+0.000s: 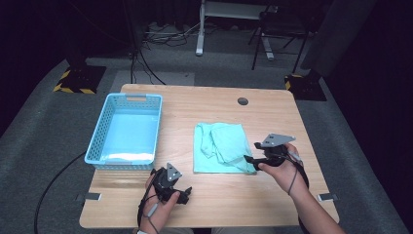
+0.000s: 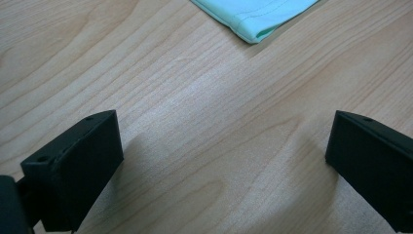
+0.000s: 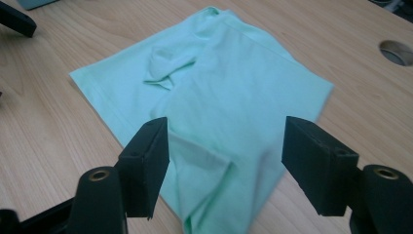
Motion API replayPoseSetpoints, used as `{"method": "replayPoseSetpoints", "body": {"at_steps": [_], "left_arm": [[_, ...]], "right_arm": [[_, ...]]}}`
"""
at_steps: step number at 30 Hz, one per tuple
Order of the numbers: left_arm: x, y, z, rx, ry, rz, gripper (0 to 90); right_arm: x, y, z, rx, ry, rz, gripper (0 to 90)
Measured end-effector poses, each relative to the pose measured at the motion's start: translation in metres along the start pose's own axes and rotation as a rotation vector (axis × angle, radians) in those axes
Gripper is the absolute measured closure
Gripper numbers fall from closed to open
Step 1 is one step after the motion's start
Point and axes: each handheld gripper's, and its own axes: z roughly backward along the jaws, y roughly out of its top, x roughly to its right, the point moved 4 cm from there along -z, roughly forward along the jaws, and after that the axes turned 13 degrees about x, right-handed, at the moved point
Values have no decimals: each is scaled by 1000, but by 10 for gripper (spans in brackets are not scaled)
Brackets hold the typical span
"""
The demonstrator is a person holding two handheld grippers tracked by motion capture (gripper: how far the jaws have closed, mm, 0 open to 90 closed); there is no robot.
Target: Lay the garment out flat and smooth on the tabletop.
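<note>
Right gripper (image 3: 226,161) has its two black jaws standing well apart, nothing pinched between them; the near edge of the mint-green cloth (image 3: 214,97) lies on the wood below and between them, slack and not pressed by either pad. Just beneath the jaws a loose fold of the fabric doubles over itself, and the cloth's nearest tip runs off the bottom of the right gripper view, so where it ends cannot be made out. This part of the picture is soft with blur, and the hem stitching is hard to read. Beyond the jaws the cloth spreads out flat as a rough four-sided sheet, pale mint, with a small crumpled pucker to the left of its middle and a hemmed edge along its left side. Farther off to the right is a round hole (image 3: 397,51) in the table (image 3: 48,136).

Left gripper (image 2: 224,161) likewise holds its jaws wide apart over bare wood, with nothing between them; only a folded corner of the cloth shows ahead of it, cut off by the top of the left gripper view.

From the high view the right gripper sits at the cloth's near right corner, the left gripper near the cloth's near left corner, and a blue basket (image 1: 97,134) lies beyond the left gripper.
</note>
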Motion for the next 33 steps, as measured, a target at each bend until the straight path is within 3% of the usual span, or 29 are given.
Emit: {"method": "replayPoseSetpoints", "body": {"at_steps": [7, 15, 19, 22, 24, 28, 33], "left_arm": [[0, 0, 0, 0, 0, 0, 0], [0, 0, 0, 1, 0, 3, 0], [0, 0, -1, 1, 1, 3, 0], [0, 0, -1, 1, 1, 3, 0], [0, 0, -1, 1, 1, 3, 0], [0, 0, -1, 1, 2, 3, 0], [0, 0, -1, 1, 1, 3, 0]], "right_arm": [[-18, 9, -50, -26, 63, 32, 328], [-32, -1, -92, -90, 118, 58, 334], [-31, -9, -104, -133, 140, 81, 501], [-24, -8, -103, -155, 129, 107, 745], [-20, -3, -98, -146, 131, 96, 865], [-8, 11, -83, -81, 81, 91, 888], [13, 21, -64, -42, 33, 70, 889]]}}
